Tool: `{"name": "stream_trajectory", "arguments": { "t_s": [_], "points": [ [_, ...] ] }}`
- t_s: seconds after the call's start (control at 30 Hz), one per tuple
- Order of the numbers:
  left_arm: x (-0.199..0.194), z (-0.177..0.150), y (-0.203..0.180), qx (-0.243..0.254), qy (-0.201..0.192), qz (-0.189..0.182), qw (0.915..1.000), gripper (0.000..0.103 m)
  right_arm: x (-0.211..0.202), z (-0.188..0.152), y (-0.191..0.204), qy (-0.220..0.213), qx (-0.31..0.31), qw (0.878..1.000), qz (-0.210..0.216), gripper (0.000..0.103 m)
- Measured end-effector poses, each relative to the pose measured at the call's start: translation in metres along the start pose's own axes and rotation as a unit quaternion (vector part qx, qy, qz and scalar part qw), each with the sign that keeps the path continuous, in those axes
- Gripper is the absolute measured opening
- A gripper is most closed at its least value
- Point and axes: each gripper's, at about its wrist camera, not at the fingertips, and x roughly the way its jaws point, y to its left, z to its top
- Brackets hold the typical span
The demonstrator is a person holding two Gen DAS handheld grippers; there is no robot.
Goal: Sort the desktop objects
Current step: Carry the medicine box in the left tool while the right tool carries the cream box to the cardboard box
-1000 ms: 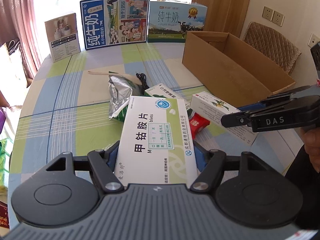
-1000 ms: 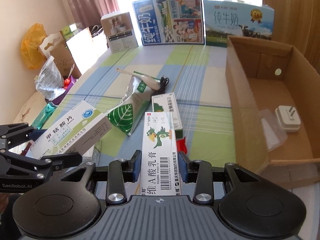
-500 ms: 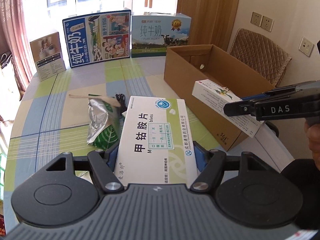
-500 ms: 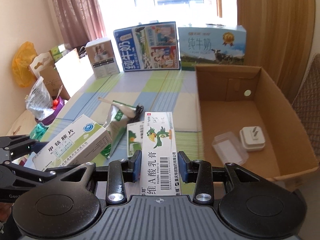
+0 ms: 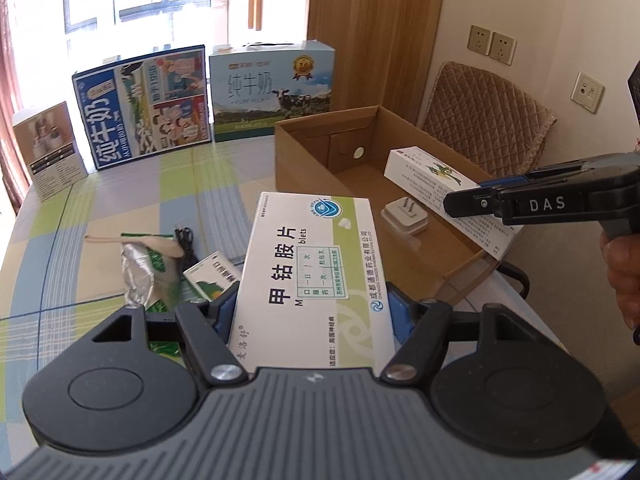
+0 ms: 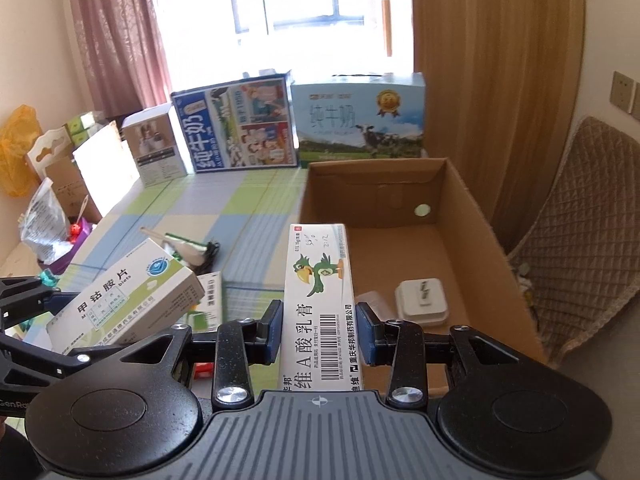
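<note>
My left gripper (image 5: pixel 310 312) is shut on a white and green tablet box (image 5: pixel 316 272), held in the air beside the near left corner of the open cardboard box (image 5: pixel 304 160). My right gripper (image 6: pixel 319 326) is shut on a long white ointment box with a green parrot (image 6: pixel 320 300), held above the cardboard box (image 6: pixel 468 200). The ointment box also shows in the left wrist view (image 5: pixel 440 184), over the box's inside. A white plug adapter (image 6: pixel 422 300) and a clear plastic piece (image 6: pixel 370 300) lie on the box floor.
On the checked tablecloth (image 5: pixel 132 200) lie a green and silver foil pouch (image 5: pixel 148 276), a small green and white box (image 5: pixel 212 276), a black cable (image 5: pixel 186 240) and a wooden stick (image 5: pixel 108 239). Milk cartons (image 5: pixel 148 108) stand at the far edge. A padded chair (image 5: pixel 488 120) is behind the box.
Both grippers have lifted their boxes and moved right. The ointment box went from above the table to over the inside of the cardboard box. The tablet box now hangs near the box's left wall.
</note>
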Motion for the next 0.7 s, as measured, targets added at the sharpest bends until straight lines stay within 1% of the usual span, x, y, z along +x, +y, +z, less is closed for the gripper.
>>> {"name": "stream_trajectory", "arguments": {
  "t_s": [0.33,0.7],
  "points": [
    [0.029,0.026,-0.038,-0.009,0.001,-0.026,0.9996,0.067,-0.004,0.004,-0.056,0.002,0.006,1.000,-0.030,0.035],
    [0.071,0.046,-0.073,-0.010,0.010,-0.046,0.9989,0.067,0.008,0.005,-0.091,0.014,0.023,0.999,-0.034,0.035]
  ]
}}
